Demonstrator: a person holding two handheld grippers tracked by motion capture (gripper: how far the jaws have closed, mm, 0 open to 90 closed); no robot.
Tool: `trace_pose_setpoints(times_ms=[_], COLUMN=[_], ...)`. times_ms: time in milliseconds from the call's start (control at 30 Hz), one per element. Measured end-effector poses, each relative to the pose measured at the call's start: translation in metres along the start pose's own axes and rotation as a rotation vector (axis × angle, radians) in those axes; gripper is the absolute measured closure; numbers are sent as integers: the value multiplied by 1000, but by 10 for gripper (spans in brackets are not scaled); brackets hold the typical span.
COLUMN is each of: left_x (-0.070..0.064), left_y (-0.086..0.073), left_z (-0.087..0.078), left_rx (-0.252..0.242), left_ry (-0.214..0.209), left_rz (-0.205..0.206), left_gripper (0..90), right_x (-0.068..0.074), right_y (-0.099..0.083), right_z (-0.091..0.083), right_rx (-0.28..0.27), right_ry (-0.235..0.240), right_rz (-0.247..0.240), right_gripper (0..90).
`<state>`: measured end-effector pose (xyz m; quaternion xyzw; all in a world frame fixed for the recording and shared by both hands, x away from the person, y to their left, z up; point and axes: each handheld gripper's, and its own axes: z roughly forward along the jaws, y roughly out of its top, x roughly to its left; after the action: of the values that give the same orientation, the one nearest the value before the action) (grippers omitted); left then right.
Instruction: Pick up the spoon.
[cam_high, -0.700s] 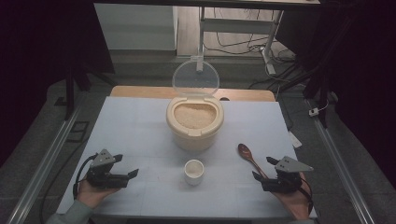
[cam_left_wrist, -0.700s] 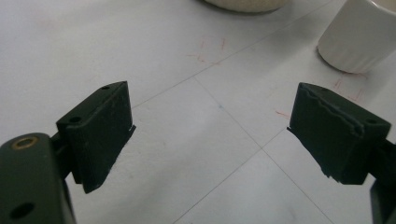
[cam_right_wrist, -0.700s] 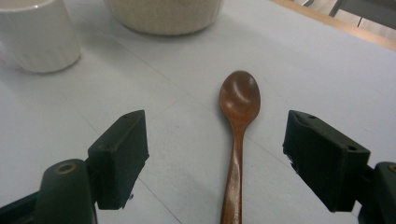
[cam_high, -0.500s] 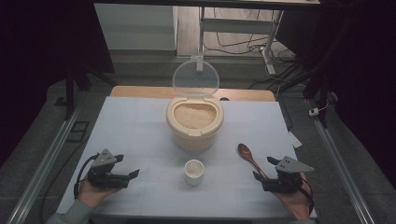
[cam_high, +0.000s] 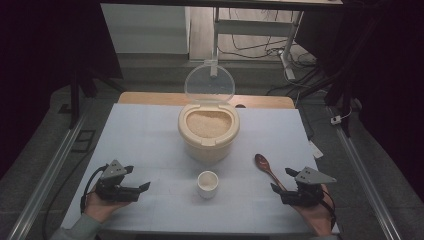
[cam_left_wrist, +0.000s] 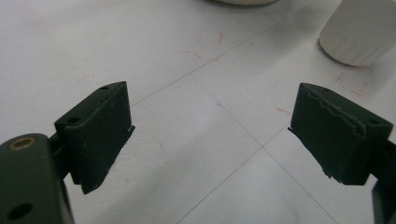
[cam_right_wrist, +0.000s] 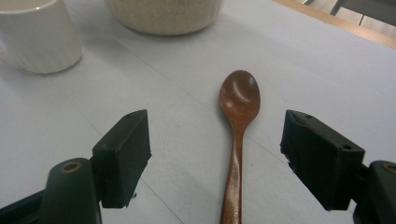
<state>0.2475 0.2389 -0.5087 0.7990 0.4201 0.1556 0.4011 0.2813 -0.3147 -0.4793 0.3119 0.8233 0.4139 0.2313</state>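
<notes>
Pale blue-white counter (cam_high: 135, 135) at centre, thin grid lines and faint red marks on top. Bare wooden strip (cam_high: 150, 98) along far edge at 12 o'clock. Grey floor (cam_high: 45, 150) either side, metal rails (cam_high: 47, 170) running at 9 and 3 o'clock. White panel (cam_high: 142, 27) at 11 o'clock. White metal desk frame (cam_high: 260, 27) at 1 o'clock, black cables (cam_high: 260, 50) tangled on wooden flooring beneath. Dark, unlit at far left and far right; dim light overall.
</notes>
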Motion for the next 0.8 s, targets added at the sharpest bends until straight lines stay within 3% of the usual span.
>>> trace_pose_setpoints(times_ms=[400,533,567,700,800], left_x=[-2,-3,-3,-4,-4], left_y=[1,1,1,1,1], left_z=[1,2,2,4,5], left_rx=[3,7,9,24,28], left_ry=[1,-4,-6,-14,-16], left_rz=[8,15,15,19,21], left_gripper=[124,123,122,118,118], right_x=[-2,-3,-4,-6,-8], right_y=[23,37,45,57,68], right_z=[-2,0,1,2,8], right_rx=[70,124,158,194,281], right_ry=[-17,-8,-9,-6,9], right_rz=[-14,4,9,32,58], right_gripper=[259,266,271,280,287])
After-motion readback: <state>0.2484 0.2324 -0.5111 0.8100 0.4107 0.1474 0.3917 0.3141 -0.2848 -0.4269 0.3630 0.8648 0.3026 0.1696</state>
